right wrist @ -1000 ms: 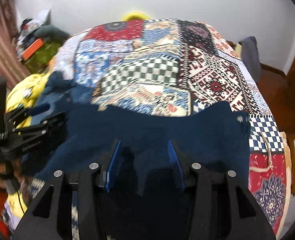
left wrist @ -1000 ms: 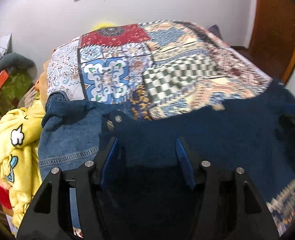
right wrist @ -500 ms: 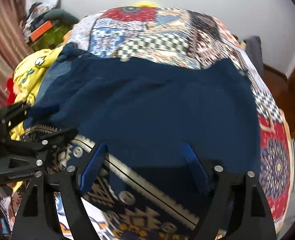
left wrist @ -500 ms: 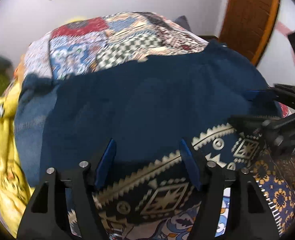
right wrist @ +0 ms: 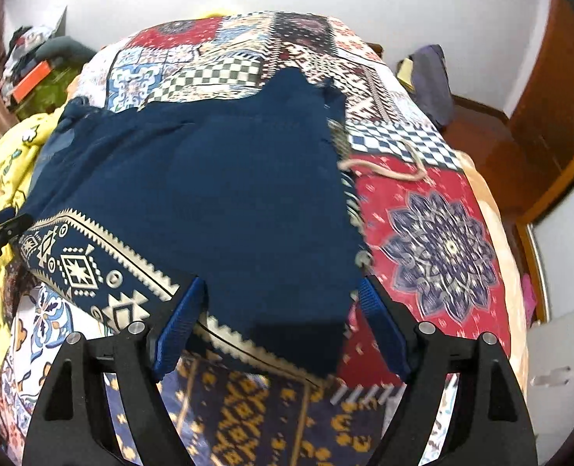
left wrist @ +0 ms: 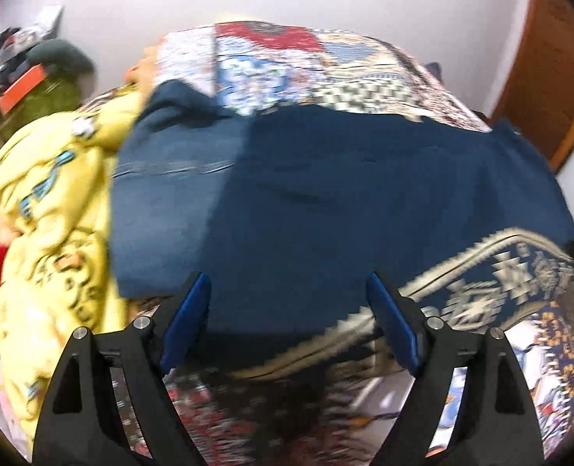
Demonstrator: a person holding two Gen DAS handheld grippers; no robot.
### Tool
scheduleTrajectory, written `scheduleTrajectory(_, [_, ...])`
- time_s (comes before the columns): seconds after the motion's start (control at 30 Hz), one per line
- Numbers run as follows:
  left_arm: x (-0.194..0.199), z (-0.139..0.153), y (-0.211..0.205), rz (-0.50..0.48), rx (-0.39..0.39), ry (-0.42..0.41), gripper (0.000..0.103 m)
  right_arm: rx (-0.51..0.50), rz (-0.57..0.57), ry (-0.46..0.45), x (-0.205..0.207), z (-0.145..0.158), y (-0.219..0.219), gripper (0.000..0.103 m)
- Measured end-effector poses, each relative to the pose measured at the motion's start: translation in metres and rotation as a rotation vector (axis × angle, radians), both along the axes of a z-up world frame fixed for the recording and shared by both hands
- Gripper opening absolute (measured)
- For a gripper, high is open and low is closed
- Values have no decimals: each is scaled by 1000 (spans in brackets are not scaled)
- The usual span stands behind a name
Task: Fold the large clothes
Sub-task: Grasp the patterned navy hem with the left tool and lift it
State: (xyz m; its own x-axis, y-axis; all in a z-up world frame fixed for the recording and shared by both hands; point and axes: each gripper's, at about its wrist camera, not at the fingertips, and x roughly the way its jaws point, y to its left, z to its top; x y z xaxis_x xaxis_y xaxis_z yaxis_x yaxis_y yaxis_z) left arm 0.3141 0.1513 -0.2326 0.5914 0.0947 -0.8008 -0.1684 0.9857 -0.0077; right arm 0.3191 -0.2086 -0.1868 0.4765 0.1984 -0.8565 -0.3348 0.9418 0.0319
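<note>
- Two grippers, left gripper (left wrist: 287, 326) and right gripper (right wrist: 281, 328), both spread wide, holding nothing.
- Navy garment (right wrist: 224, 178) spread flat across bed (right wrist: 438, 240), patterned hem toward near edge.
- Yellow blanket (left wrist: 49, 209) bunched at left edge.

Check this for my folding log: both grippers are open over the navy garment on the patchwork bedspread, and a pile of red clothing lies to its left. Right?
Not quite. The pile beside the navy garment is yellow clothing, as the left wrist view shows; only a sliver of red shows at its edge. The left gripper and right gripper are open over the garment, on the patchwork bedspread.
</note>
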Motion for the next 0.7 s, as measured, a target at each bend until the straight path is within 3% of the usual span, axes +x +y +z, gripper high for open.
scheduleTrajectory(0.13, [-13, -6, 27, 89, 69, 35, 84, -68, -52, -17, -3, 0, -15, 79])
scheduleTrajectory(0.4, [-46, 17, 52, 179, 55, -19, 84, -50, -84, -44, -14, 19, -33, 79])
scheduleTrajectory(0.53, [-59, 33, 46, 156, -87, -63, 84, -19, -55, -104, -19, 42, -21, 79])
scheduleTrajectory(0.7, [-61, 27, 28, 103, -339, -64, 84, 33, 12, -145, -24, 55, 8, 79])
